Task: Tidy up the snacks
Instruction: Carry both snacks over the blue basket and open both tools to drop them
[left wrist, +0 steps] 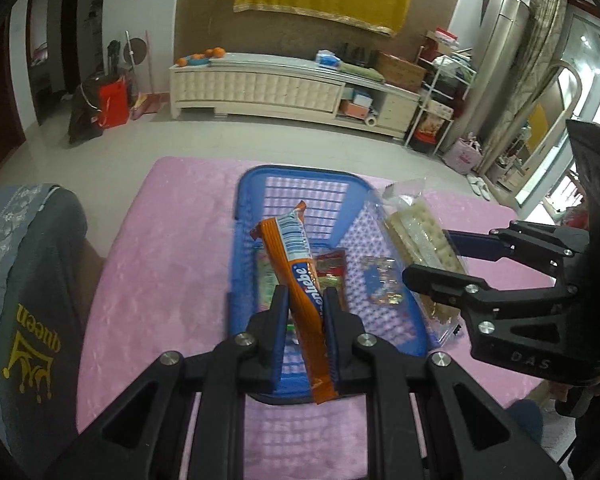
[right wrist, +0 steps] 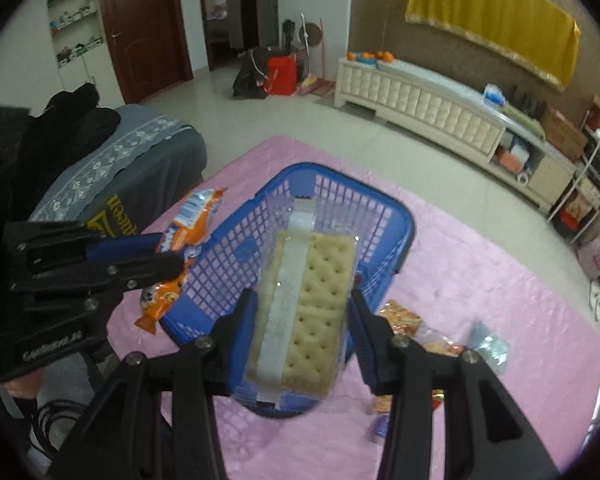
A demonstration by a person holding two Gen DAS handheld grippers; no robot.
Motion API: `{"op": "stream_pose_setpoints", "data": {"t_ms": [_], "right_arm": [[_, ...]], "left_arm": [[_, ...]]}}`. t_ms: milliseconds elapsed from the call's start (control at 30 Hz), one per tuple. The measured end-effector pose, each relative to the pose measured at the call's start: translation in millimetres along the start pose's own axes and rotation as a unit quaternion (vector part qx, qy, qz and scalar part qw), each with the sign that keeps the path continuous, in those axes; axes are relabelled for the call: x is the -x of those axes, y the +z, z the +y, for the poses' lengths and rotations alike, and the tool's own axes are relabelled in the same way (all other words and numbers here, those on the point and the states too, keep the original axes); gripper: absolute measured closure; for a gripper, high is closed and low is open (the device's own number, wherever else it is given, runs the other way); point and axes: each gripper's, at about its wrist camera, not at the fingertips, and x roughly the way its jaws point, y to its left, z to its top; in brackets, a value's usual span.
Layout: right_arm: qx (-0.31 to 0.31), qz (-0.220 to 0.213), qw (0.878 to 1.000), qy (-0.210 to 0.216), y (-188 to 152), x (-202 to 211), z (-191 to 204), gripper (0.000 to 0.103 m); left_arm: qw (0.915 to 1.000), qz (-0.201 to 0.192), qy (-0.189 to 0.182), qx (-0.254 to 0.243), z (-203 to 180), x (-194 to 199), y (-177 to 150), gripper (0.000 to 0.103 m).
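Pinched in the left gripper [left wrist: 305, 312], a long orange foil snack bar [left wrist: 296, 276] hangs over the blue slotted plastic basket [left wrist: 300, 184]. Beside it, the right gripper [right wrist: 302, 320] clamps a clear-wrapped cracker pack [right wrist: 312, 304] above the rim (both mid-delivery, likely). Next: lower, then release inside.

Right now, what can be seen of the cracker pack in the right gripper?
The cracker pack is a clear plastic wrapper with a white seam strip running its length, holding pale square crackers dotted with holes. The right gripper is shut on its long sides, holding it in the air over the near end of the blue basket. In the left wrist view it hangs tilted at the basket's right rim. Nothing else visibly touches it.
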Motion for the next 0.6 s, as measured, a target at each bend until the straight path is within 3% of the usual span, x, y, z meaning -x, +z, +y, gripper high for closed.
{"op": "stream_pose_setpoints", "data": {"t_ms": [333, 600], "right_arm": [[-0.055, 0.054, 0.997, -0.020, 30, -69, 12, 0.053], [-0.091, 0.093, 0.991, 0.003, 39, -116, 13, 0.053]], "left_arm": [[0.9998, 0.012, 0.005, 0.015, 31, -22, 12, 0.088], [0.9993, 0.018, 0.011, 0.032, 44, -31, 13, 0.088]]}}
